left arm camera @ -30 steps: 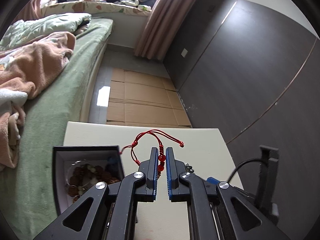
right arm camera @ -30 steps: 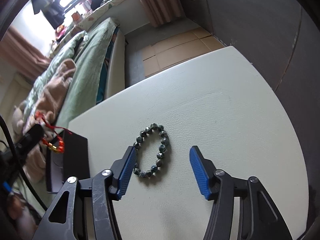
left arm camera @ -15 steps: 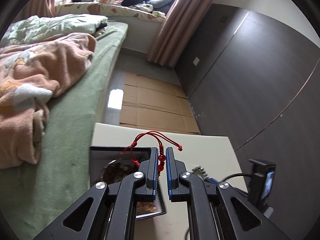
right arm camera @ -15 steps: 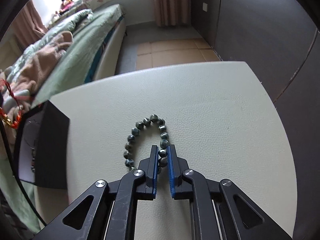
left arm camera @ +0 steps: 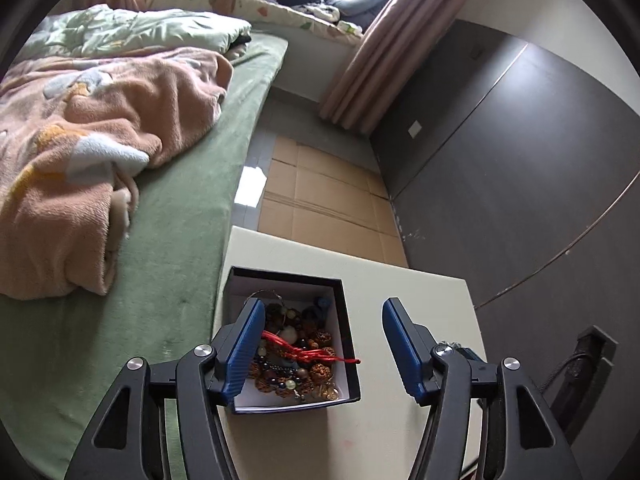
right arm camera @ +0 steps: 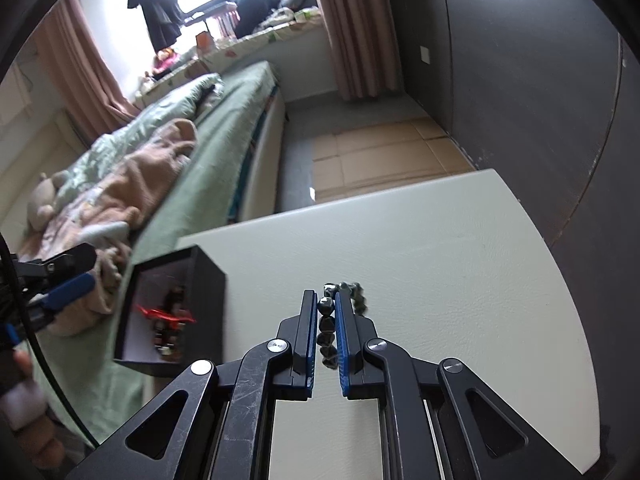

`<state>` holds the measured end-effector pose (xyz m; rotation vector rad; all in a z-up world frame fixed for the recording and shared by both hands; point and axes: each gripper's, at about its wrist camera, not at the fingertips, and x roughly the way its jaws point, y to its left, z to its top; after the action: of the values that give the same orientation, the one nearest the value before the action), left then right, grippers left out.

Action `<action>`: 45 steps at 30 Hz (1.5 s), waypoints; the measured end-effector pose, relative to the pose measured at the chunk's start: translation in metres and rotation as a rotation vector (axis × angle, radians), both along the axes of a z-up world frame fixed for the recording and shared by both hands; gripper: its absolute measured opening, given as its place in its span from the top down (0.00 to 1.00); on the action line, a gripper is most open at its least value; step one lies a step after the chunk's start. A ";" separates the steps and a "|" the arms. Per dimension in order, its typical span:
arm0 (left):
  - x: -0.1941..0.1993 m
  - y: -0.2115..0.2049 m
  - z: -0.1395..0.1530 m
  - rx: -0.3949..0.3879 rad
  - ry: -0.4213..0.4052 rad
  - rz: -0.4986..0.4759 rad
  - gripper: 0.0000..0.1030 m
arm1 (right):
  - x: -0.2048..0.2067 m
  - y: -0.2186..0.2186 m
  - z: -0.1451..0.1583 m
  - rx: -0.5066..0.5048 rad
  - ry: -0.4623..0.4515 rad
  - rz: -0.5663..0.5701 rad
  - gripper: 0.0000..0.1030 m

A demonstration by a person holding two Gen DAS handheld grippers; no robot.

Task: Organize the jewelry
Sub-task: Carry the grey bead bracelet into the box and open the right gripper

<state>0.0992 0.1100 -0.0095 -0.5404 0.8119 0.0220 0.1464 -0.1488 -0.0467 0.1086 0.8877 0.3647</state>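
Jewelry collects in the black box (left arm camera: 347, 344) at the counter (right arm camera: 440, 240) edge: red cord bracelet (left arm camera: 308, 350) lies inside, beneath the released left hand-held gripper (left arm camera: 322, 346). Right hand-held gripper (right arm camera: 325, 334) clenches the dark bead bracelet (right arm camera: 326, 322), raised above the counter for transfer to the box.

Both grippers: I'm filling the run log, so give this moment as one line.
left gripper: open above box | red cord bracelet: in box | right gripper: shut on dark bead bracelet | table: beneath
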 end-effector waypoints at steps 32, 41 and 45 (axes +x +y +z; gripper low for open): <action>-0.013 0.041 0.012 -0.069 -0.036 0.085 0.39 | -0.006 0.091 0.012 0.289 0.021 0.202 0.48; -0.018 0.027 0.012 -0.026 -0.024 0.056 0.39 | -0.007 0.047 0.011 0.271 0.038 0.114 0.47; -0.023 0.016 0.011 0.020 -0.016 0.030 0.39 | -0.011 0.032 0.015 0.264 0.030 0.093 0.47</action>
<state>0.0760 0.1258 0.0019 -0.5332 0.7874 0.0530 0.1358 -0.1173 -0.0319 0.3169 0.8725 0.5679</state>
